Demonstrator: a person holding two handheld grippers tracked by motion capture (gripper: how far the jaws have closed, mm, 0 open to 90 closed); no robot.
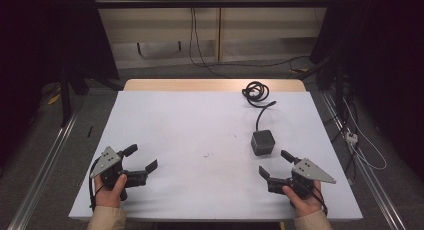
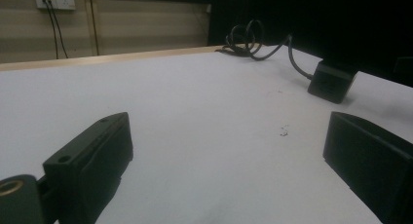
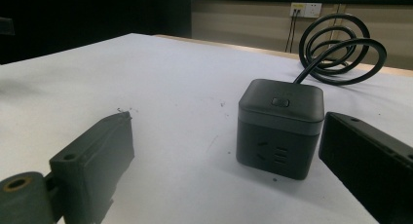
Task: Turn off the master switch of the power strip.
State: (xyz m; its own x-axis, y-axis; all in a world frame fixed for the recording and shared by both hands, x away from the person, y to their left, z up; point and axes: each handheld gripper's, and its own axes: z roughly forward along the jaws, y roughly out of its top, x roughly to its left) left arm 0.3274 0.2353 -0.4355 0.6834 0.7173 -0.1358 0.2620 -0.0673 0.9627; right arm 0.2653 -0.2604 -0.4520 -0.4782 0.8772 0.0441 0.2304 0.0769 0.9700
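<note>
Altogether we count two black hand-held grippers, one dark grey cube-shaped power socket and one coiled black cable on the white-covered table (image 1: 200, 120). At the left, our left gripper (image 1: 139, 158) hovers near the table's front edge with its fingers (image 2: 92, 160) spread wide, holding and touching nothing. Further right, the power socket (image 1: 262, 142) sits upright on the table, its cable (image 1: 256, 92) looping toward the far edge. Our right gripper (image 1: 276, 163) hangs just in front of the socket, fingers (image 3: 95, 156) released wide, apart from the socket and gripping nothing.
</note>
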